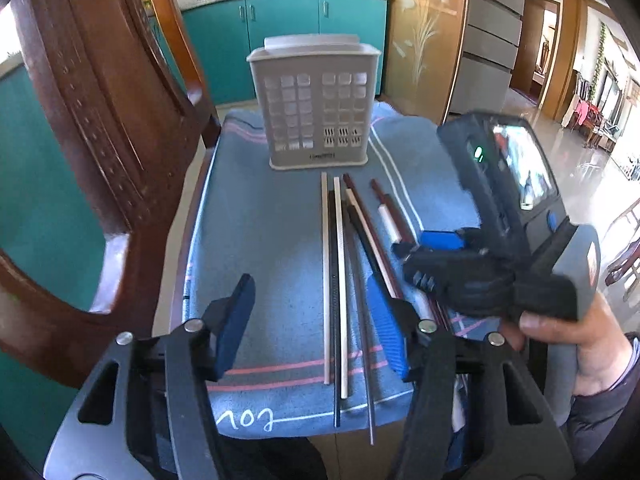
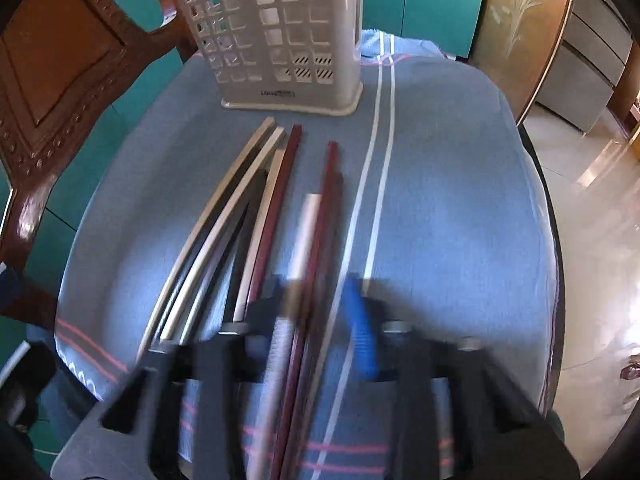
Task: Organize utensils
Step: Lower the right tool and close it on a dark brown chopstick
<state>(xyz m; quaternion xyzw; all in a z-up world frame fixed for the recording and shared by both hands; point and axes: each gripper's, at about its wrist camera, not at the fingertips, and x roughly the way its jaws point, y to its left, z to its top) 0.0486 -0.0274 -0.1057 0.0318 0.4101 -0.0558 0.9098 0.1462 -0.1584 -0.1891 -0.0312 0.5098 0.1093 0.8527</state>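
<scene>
Here, long thin chopsticks (image 1: 336, 280), white, black, dark red, lying side by side; left tool (image 1: 316, 320) apart, right tool (image 2: 320, 320) apart.

Your left gripper (image 1: 316, 320) is black with ribbed blue pads (image 1: 386, 320) and silver pivot screws, your right gripper (image 2: 316, 312) matches it, and your bare right hand (image 1: 576, 344) at the lower right emerges from a dark sleeve.
</scene>
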